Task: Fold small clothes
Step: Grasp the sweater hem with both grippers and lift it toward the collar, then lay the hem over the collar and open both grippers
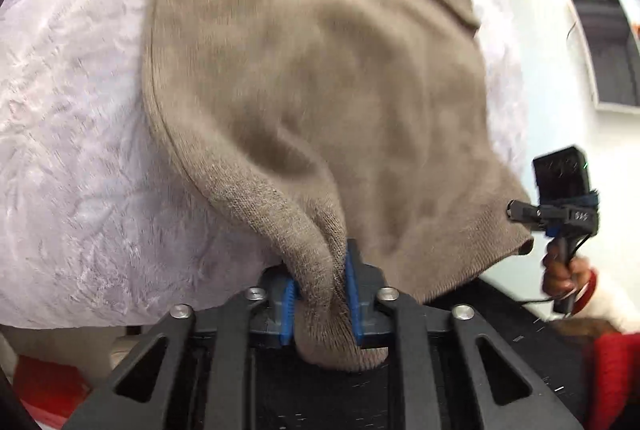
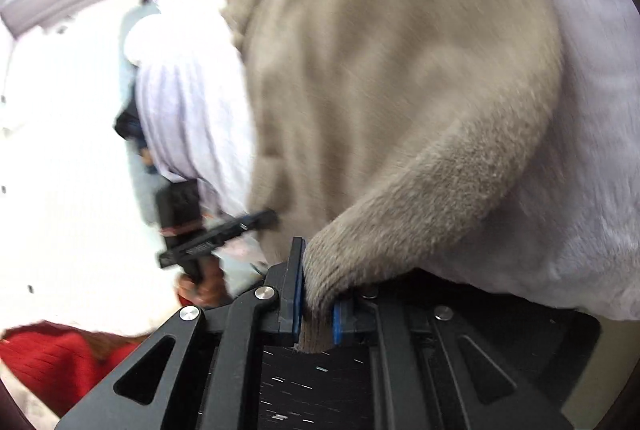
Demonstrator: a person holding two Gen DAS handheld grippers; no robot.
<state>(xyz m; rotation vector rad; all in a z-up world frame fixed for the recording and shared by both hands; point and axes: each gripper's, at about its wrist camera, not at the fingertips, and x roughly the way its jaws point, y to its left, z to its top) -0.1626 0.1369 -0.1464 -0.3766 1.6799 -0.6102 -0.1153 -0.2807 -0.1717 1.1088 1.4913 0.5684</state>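
1. Between the left gripper's (image 1: 320, 300) blue pads (image 1: 352, 294), a bunched edge of the taupe knit garment (image 1: 312, 69) is pinched tight.
2. The right gripper (image 2: 316, 310) likewise clamps another corner of it.
3. The garment drapes from both grips onto the white fluffy blanket (image 1: 72, 133).
4. A red sleeve (image 2: 60, 358) shows below.

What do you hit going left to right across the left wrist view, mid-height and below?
White fluffy blanket → beige knit garment, its edge pinched in the left gripper jaws → right gripper at the garment's far corner → hand on its handle → red sleeve.
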